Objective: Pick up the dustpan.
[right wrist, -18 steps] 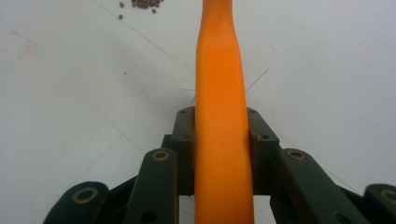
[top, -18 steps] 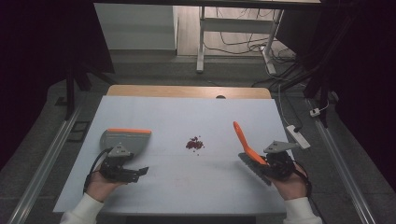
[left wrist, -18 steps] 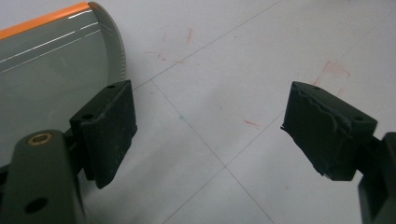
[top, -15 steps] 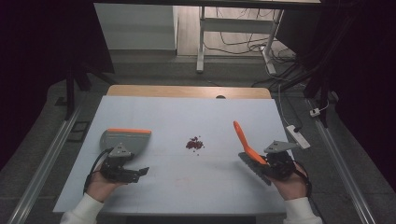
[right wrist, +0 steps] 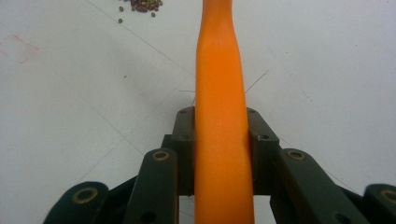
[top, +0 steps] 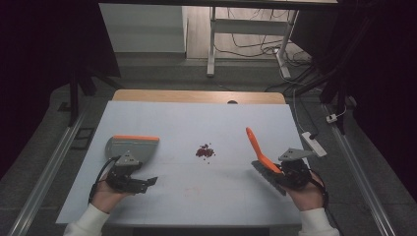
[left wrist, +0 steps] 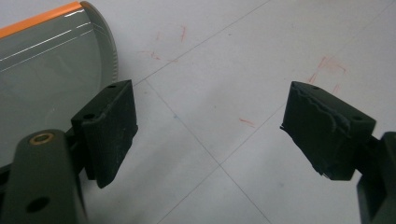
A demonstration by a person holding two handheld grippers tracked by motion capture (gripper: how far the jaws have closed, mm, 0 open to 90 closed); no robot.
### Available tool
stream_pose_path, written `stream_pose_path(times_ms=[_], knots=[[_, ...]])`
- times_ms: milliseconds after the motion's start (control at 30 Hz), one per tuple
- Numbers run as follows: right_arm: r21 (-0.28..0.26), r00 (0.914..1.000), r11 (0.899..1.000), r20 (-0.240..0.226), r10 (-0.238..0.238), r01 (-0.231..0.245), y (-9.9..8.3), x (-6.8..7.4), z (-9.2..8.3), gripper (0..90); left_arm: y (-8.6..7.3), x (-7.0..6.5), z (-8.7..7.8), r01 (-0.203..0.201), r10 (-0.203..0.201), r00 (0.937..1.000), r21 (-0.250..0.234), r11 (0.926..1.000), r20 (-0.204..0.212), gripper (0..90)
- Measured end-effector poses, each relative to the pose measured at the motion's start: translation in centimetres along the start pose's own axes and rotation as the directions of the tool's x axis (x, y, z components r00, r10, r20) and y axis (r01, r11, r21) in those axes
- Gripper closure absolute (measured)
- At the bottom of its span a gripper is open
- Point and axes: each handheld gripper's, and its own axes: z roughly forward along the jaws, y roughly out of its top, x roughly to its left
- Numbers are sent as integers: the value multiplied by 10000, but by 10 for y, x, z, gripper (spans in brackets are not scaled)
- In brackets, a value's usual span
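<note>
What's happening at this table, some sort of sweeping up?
A person holds a gripper in each hand. The right gripper is shut on an orange brush handle, bristles near the hand. The left gripper is open, beside a grey dustpan with an orange edge. A small pile of dark red bits lies between them, unswept.

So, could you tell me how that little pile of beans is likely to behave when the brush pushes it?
The beans are small, loose and roundish, so they would probably scatter and roll. The table looks smooth, so they should slide easily toward the dustpan.
</note>
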Motion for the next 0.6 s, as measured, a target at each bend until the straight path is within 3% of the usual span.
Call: stream_pose_path(times_ms=[400, 600], knots=[[-128, 9999, 9998, -16, 141, -141, 1, -2, -5, 701, 14, -3, 1, -118, 123, 9997, 232, 9997, -198, 188], [-260, 9999, 9996, -34, 135, -136, 1, -2, -6, 701, 25, -2, -4, 233, -222, 9990, 297, 9993, -400, 188]])
